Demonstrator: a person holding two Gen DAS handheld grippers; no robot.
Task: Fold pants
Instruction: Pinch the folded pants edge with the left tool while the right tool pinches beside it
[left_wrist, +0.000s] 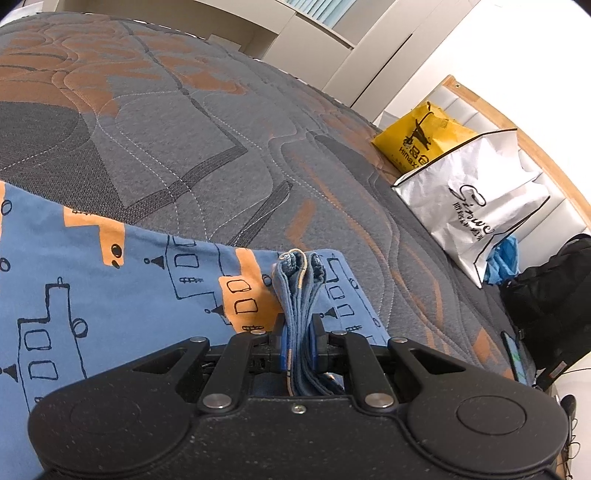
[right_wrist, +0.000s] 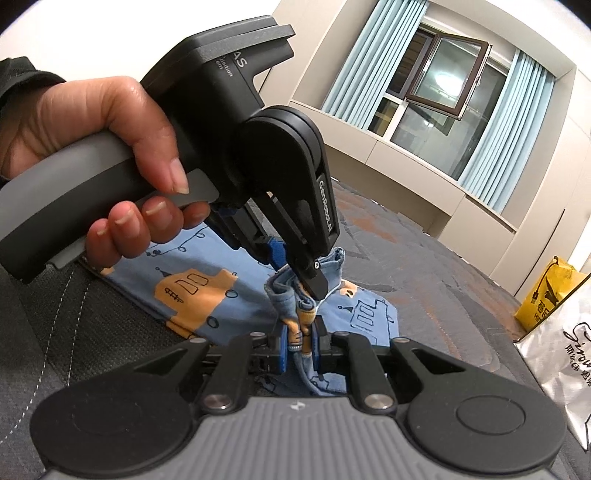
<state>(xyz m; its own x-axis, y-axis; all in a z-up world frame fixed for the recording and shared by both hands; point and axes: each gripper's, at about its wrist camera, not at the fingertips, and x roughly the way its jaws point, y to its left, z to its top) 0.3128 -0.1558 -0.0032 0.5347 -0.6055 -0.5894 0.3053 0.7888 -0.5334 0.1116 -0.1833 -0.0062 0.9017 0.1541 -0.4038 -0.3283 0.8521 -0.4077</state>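
- Pants (left_wrist: 110, 280), blue with orange house drawings, lie spread on the grey and orange mattress (left_wrist: 192, 122).
- The left gripper (left_wrist: 298, 332) pinches a bunched stack of fabric edges tight.
- The right gripper (right_wrist: 300, 339) clamps another gathered bunch just beside it.
- A yellow bag (left_wrist: 417, 136) and white bag (left_wrist: 476, 206) sit near the mattress edge.

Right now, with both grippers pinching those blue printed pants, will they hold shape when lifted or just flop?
Probably flop: the pants look like thin soft knit, bunching into loose folds in the left gripper. Likely light, since the right gripper holds several layers with a small pinch. The rest may drag across the bed.
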